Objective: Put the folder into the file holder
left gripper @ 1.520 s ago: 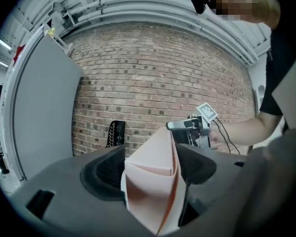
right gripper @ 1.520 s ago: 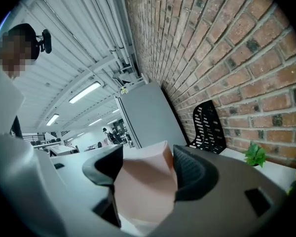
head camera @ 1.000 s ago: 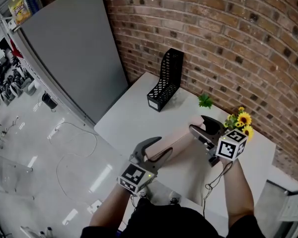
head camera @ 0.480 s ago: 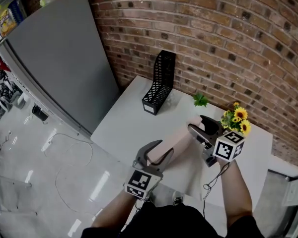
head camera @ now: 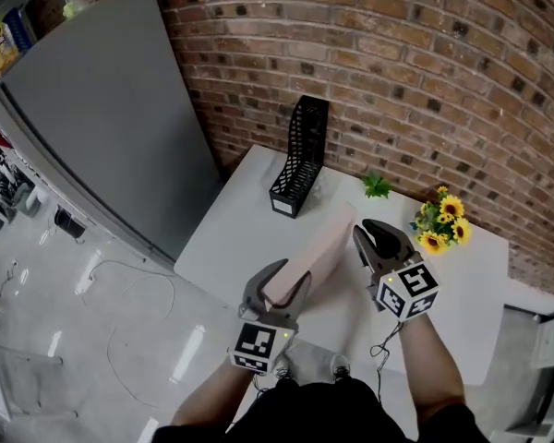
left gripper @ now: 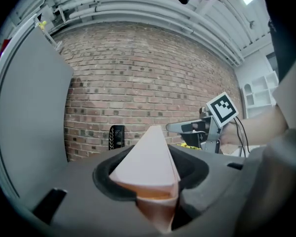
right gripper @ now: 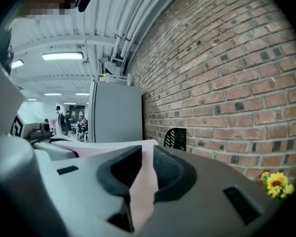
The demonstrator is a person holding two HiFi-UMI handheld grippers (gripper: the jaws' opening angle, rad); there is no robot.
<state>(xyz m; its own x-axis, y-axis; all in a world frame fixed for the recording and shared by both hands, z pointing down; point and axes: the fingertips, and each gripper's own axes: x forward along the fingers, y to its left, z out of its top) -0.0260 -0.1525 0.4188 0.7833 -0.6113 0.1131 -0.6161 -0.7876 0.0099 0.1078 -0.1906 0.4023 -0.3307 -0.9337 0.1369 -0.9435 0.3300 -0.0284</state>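
Both your jaws are pinching the pink folder (head camera: 321,240) right now. The left gripper (head camera: 290,275) has just been closing and has the folder's near end wedged between its jaws. The right gripper (head camera: 370,233) has only just clamped down too, with a thin edge of the folder squeezed between jaws that are almost together. So the grab looks done, I'd say. The folder sits on the near side of the black mesh file holder (head camera: 301,159), well apart from it, with its far end aimed roughly that way. It looks tipped up off the white table (head camera: 243,221), though I can't tell if some corner is touching. The file holder stands upright with nothing in it that I can see, open top up. What's left is basically the whole delivery: carry the folder over to the file holder, stand it on edge, line it up with the slot and drop it in.
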